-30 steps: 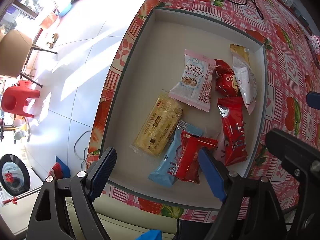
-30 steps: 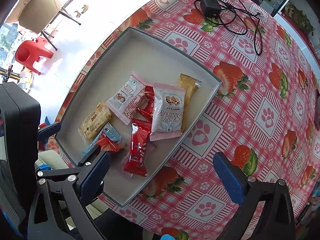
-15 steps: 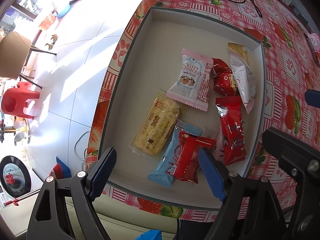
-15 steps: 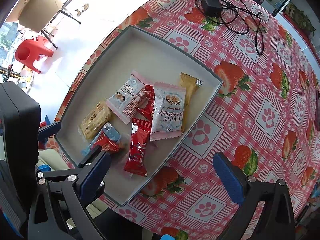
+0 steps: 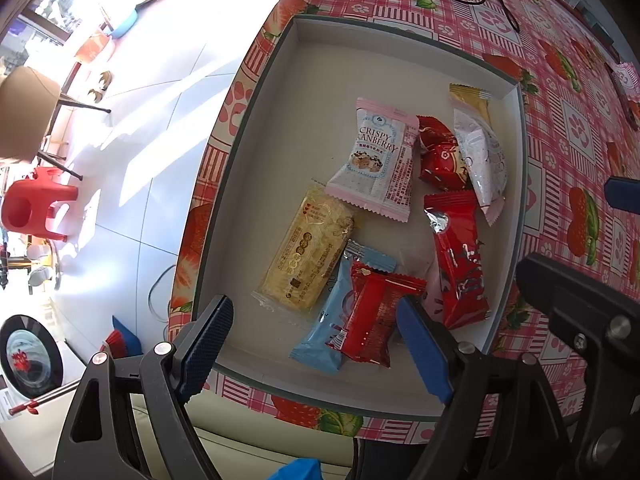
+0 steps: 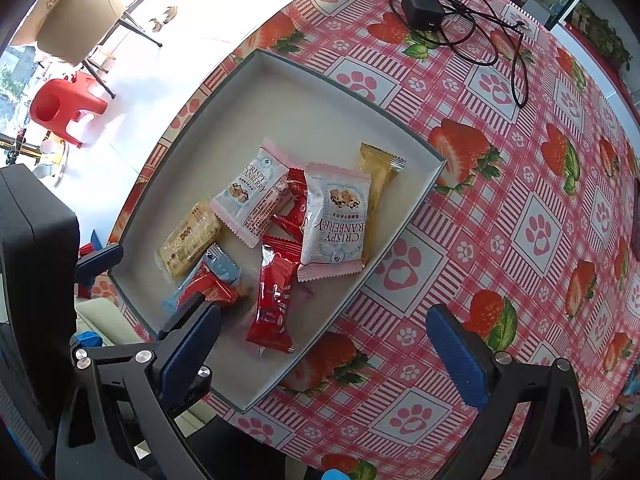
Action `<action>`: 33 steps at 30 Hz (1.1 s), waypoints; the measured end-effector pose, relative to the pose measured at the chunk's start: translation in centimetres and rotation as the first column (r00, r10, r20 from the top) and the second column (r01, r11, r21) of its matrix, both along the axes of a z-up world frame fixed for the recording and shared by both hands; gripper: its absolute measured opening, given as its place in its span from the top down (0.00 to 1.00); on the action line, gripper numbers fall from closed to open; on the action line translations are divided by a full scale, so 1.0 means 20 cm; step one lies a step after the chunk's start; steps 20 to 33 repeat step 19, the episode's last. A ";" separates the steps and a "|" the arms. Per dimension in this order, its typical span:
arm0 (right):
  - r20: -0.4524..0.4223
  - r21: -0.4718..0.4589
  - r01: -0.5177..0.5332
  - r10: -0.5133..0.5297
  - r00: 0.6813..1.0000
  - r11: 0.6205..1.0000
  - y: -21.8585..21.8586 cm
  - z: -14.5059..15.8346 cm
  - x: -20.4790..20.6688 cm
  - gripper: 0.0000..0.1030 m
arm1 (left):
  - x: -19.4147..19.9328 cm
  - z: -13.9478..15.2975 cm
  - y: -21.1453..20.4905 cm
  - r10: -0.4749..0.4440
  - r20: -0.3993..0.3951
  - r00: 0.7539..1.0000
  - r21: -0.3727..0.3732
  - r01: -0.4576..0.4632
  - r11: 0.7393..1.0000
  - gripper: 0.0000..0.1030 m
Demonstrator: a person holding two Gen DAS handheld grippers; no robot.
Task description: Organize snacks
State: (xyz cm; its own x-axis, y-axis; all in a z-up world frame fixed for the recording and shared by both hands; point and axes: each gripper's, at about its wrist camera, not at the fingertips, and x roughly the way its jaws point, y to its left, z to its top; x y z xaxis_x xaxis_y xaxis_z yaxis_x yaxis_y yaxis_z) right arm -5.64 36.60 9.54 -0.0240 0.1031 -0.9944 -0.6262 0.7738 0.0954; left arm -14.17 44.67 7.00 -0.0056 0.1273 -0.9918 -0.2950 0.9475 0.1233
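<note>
- Snacks lie heaped in the grey tray (image 6: 416,196) (two pink cranberry packs (image 6: 334,222) among them).
- Your left gripper (image 5: 312,342) is spread wide above the tray's near end, holding nothing.
- Your right gripper (image 6: 324,350) gapes too, empty, straddling the tray's corner.
- Strawberry tablecloth (image 6: 520,216) underneath; red stool (image 6: 66,106) on the white floor.
</note>
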 end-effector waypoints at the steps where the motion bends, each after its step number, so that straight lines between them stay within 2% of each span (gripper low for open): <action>1: -0.001 0.000 0.000 0.000 1.000 1.000 0.00 0.00 0.00 0.00 | 0.00 0.00 0.00 0.000 0.000 1.000 -0.001 0.000 1.000 0.16; 11: -0.006 0.000 0.000 0.000 1.000 1.000 0.00 -0.01 0.00 0.00 | -0.01 0.00 0.01 0.010 -0.004 1.000 -0.007 -0.010 1.000 0.16; 16: -0.010 0.004 -0.002 0.002 1.000 1.000 0.01 0.00 -0.01 0.00 | -0.03 0.03 0.03 0.008 0.039 0.999 -0.012 -0.007 1.000 0.16; 19: -0.012 0.008 -0.004 0.004 1.000 1.000 0.01 0.00 -0.01 0.00 | -0.04 0.02 0.03 0.002 0.019 1.000 -0.009 -0.002 1.000 0.16; 33: -0.012 0.008 -0.004 0.004 1.000 1.000 0.01 0.00 -0.01 0.00 | -0.04 0.02 0.03 0.002 0.019 1.000 -0.009 -0.002 1.000 0.16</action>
